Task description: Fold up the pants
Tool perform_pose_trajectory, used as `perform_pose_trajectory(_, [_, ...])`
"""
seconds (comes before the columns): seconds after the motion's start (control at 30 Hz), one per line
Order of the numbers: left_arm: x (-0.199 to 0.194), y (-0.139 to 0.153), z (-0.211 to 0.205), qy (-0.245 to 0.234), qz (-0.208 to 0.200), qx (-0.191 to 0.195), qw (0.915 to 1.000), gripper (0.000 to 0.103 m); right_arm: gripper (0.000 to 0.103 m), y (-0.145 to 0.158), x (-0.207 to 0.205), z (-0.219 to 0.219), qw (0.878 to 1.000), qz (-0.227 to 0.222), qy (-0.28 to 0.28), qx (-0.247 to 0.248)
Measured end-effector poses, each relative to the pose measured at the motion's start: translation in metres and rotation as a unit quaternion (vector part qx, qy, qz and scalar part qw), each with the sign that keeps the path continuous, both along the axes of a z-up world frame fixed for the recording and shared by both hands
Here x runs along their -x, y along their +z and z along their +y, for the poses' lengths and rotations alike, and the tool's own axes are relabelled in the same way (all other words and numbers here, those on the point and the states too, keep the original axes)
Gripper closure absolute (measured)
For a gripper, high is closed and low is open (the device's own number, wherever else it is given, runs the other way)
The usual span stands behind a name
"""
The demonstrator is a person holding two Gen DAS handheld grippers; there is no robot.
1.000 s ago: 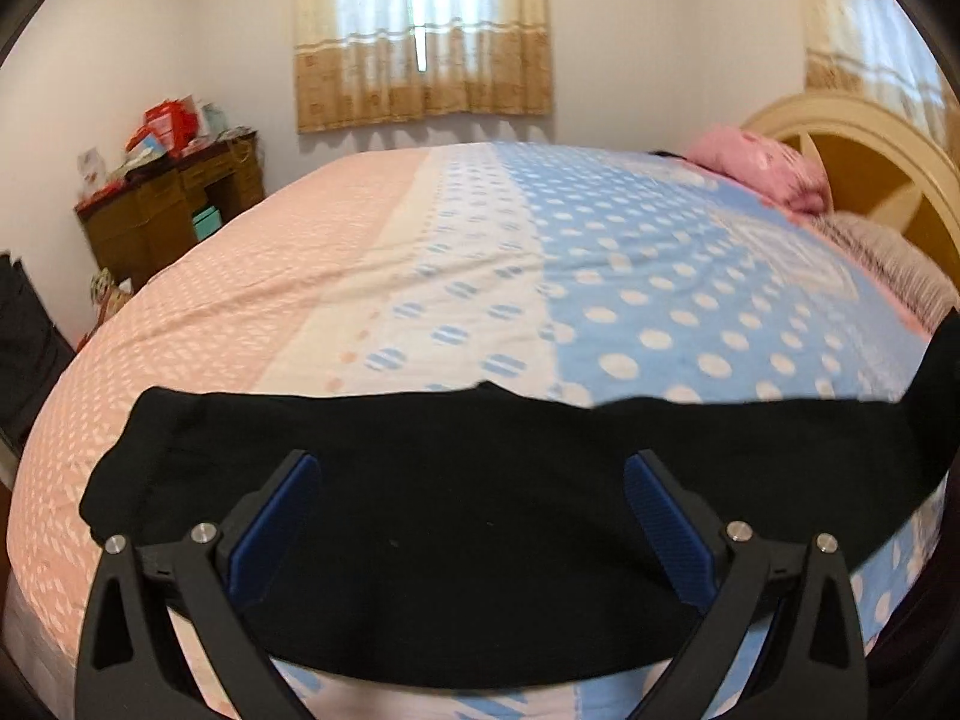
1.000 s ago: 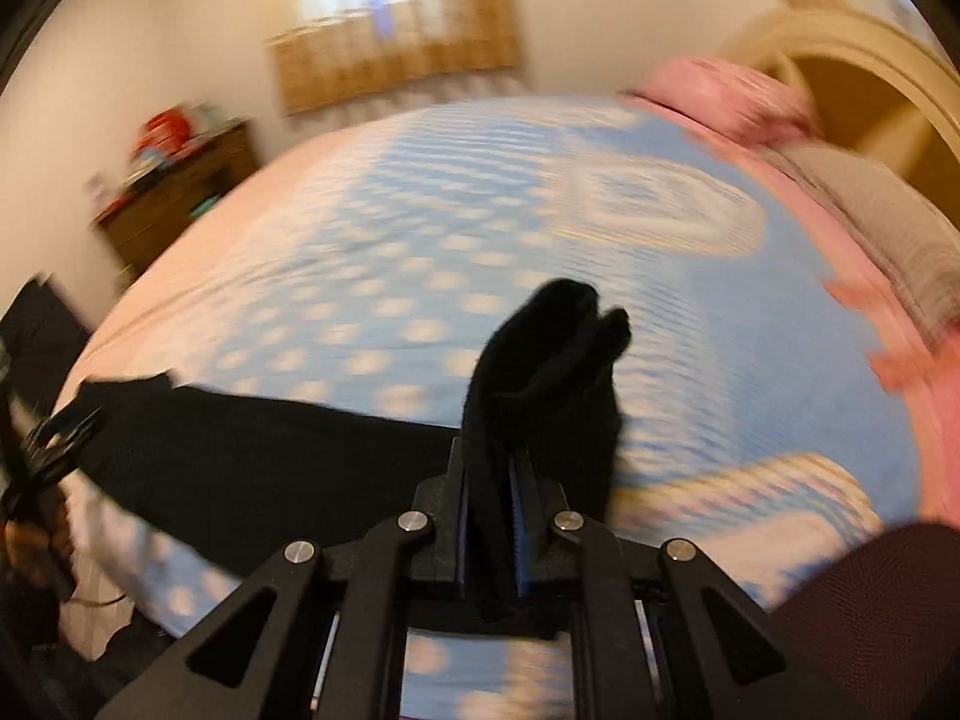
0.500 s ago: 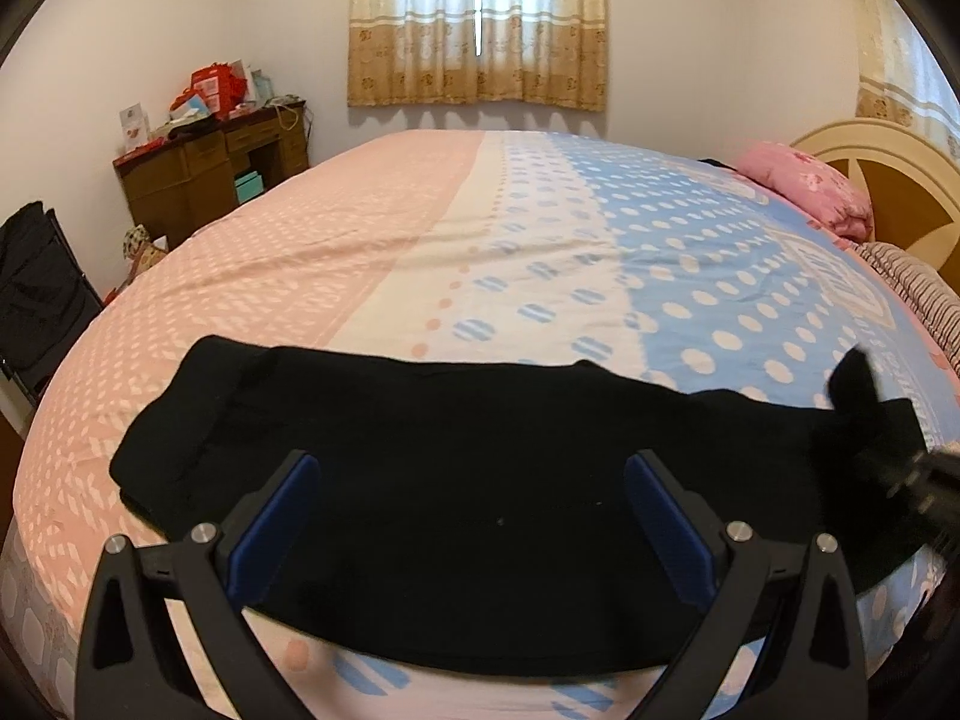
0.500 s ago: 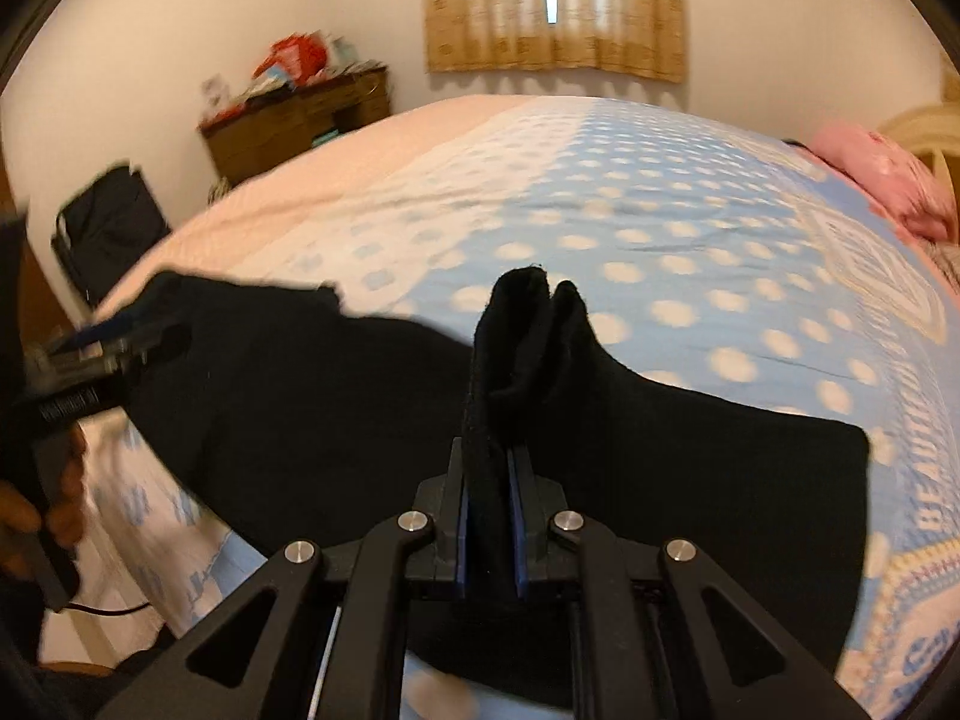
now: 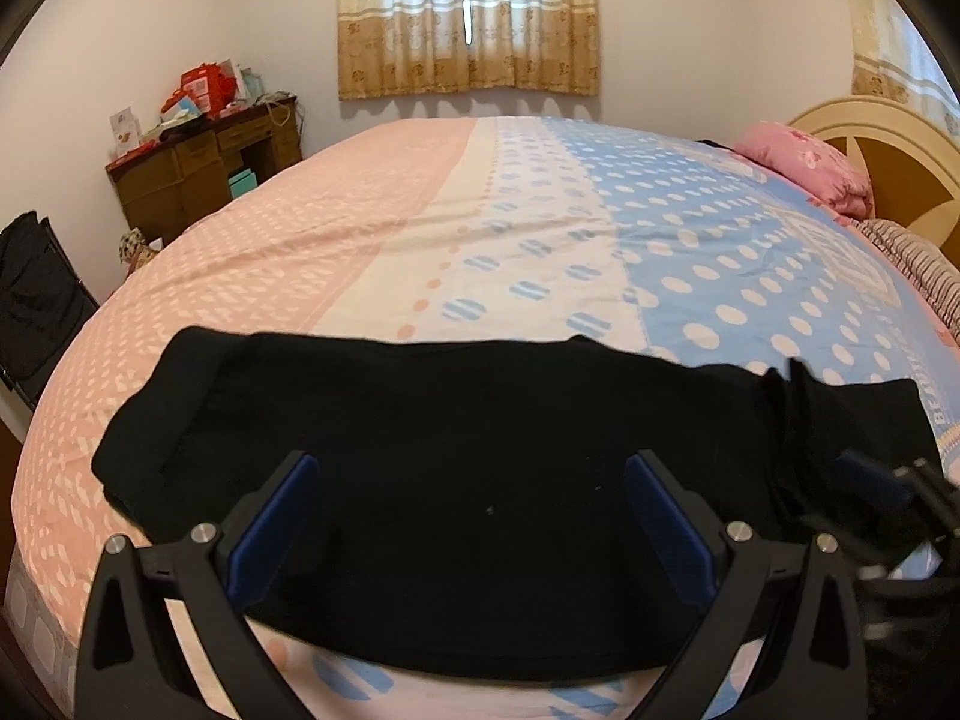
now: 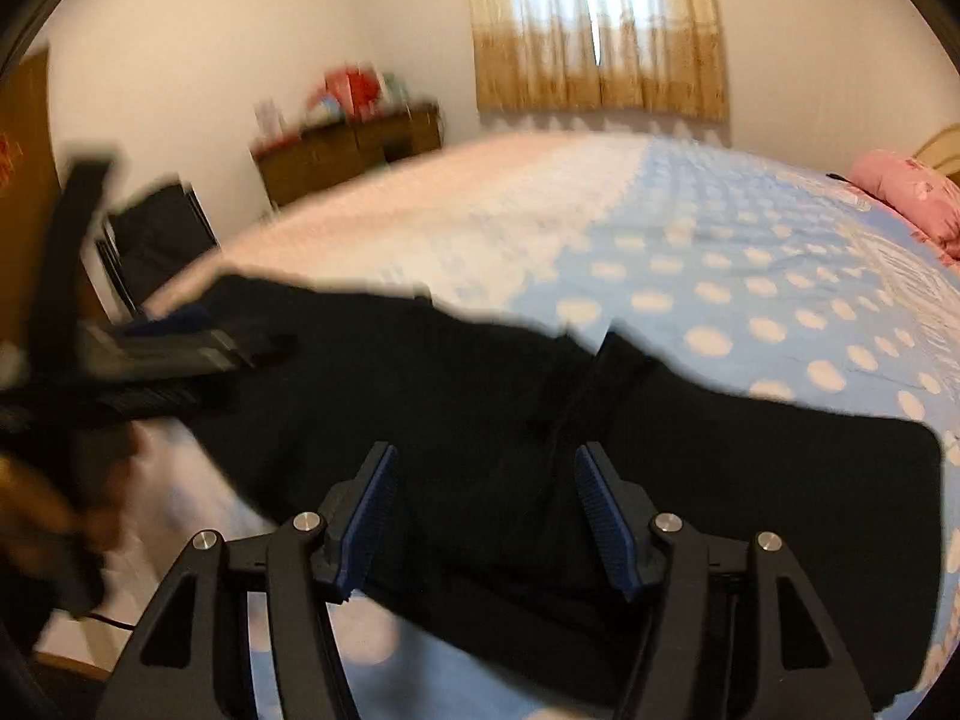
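Black pants [image 5: 456, 450] lie flat along the near edge of the bed, stretched left to right; they also show in the right wrist view [image 6: 690, 480]. My left gripper [image 5: 468, 510] is open and empty, hovering over the middle of the pants. My right gripper [image 6: 486, 510] is open, just above a raised fold of the pants [image 6: 600, 372]; it shows blurred at the right edge of the left wrist view [image 5: 888, 486]. The left gripper shows blurred at the left of the right wrist view [image 6: 162, 342].
The bed [image 5: 540, 228] has a pink, white and blue dotted cover. A pink pillow [image 5: 804, 168] and wooden headboard [image 5: 900, 144] are at the right. A brown desk [image 5: 198, 174] with clutter and a black bag [image 5: 36, 294] stand left of the bed.
My right gripper opened and let go of the pants fold, which dropped onto the pants. The left gripper stayed open over the middle.
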State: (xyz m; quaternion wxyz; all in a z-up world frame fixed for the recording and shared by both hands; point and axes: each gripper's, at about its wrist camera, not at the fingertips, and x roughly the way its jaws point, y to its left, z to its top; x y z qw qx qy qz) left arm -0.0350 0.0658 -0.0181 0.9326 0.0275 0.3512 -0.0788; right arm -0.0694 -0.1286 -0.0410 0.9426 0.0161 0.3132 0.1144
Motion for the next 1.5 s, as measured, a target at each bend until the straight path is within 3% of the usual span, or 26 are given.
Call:
perform_pose_trajectory(0.13, [-0.001,0.003,-0.007,-0.007,-0.007,-0.004,0.9999,0.0,0.044,0.02,0.011,-0.05,0.993,-0.038,-0.046,-0.101])
perform_pose_trajectory(0.17, [-0.002,0.001,-0.009,-0.007,-0.004,-0.003,1.0,0.0,0.07,0.017,0.005,-0.061,0.99,-0.029,-0.059,-0.121])
perform_pose_trajectory(0.2, [-0.004,0.0,-0.011,-0.006,0.001,-0.002,1.0,0.0,0.089,0.012,-0.004,-0.066,0.99,-0.009,-0.07,-0.12])
perform_pose_trajectory(0.23, [-0.007,-0.002,-0.014,-0.002,0.009,-0.007,0.9999,0.0,0.099,0.004,-0.016,-0.066,0.991,0.012,-0.085,-0.105])
perform_pose_trajectory(0.43, [-0.014,-0.008,-0.019,0.019,0.025,-0.031,0.999,0.0,0.099,-0.038,-0.045,-0.032,0.992,0.051,-0.071,-0.088])
perform_pose_trajectory(0.5, [-0.015,-0.01,-0.018,0.026,0.027,-0.041,0.9985,0.0,0.099,-0.041,-0.042,-0.025,0.993,0.027,-0.083,-0.074])
perform_pose_trajectory(0.6, [-0.018,-0.013,-0.013,0.034,0.037,-0.045,0.9977,0.0,0.099,-0.036,-0.046,-0.024,0.994,0.042,-0.076,-0.063])
perform_pose_trajectory(0.7, [-0.02,-0.014,-0.005,0.045,0.042,-0.041,0.9973,0.0,0.099,-0.025,-0.042,-0.034,0.99,0.062,-0.083,-0.099])
perform_pose_trajectory(0.73, [-0.02,-0.014,-0.001,0.048,0.044,-0.038,0.9972,0.0,0.098,-0.02,-0.037,-0.035,0.989,0.058,-0.089,-0.108])
perform_pose_trajectory(0.8, [-0.021,-0.014,0.005,0.054,0.045,-0.038,0.9968,0.0,0.086,-0.004,-0.021,-0.031,0.99,0.03,-0.087,-0.108])
perform_pose_trajectory(0.87, [-0.02,-0.013,0.012,0.065,0.041,-0.043,0.9961,0.0,0.038,0.009,-0.003,-0.022,0.992,-0.01,-0.079,-0.093])
perform_pose_trajectory(0.9, [-0.019,-0.012,0.019,0.074,0.034,-0.044,0.9957,0.0,0.032,0.012,0.002,-0.019,0.992,-0.027,-0.079,-0.09])
perform_pose_trajectory(0.97, [-0.017,-0.008,0.035,0.1,0.018,-0.037,0.9941,0.0,0.031,0.017,0.017,-0.007,0.993,-0.062,-0.071,-0.075])
perform_pose_trajectory(1.1, [-0.013,-0.004,0.087,0.179,0.008,0.024,0.9835,0.0,0.031,0.013,0.022,0.014,0.996,-0.06,-0.044,-0.043])
perform_pose_trajectory(1.2, [-0.009,-0.006,0.141,0.248,0.016,0.107,0.9627,0.0,0.031,0.007,0.019,0.021,0.998,-0.04,-0.025,-0.043])
perform_pose_trajectory(1.27, [-0.006,-0.009,0.163,0.277,0.018,0.139,0.9506,0.002,0.031,0.006,0.019,0.022,0.998,-0.041,-0.022,-0.043])
perform_pose_trajectory(1.37, [-0.002,-0.014,0.188,0.306,0.019,0.169,0.9367,0.01,0.031,0.007,0.02,0.021,0.998,-0.046,-0.02,-0.049])
perform_pose_trajectory(1.5, [0.002,-0.019,0.197,0.314,0.018,0.201,0.9277,0.031,0.031,0.007,0.021,0.022,0.998,-0.046,-0.016,-0.05])
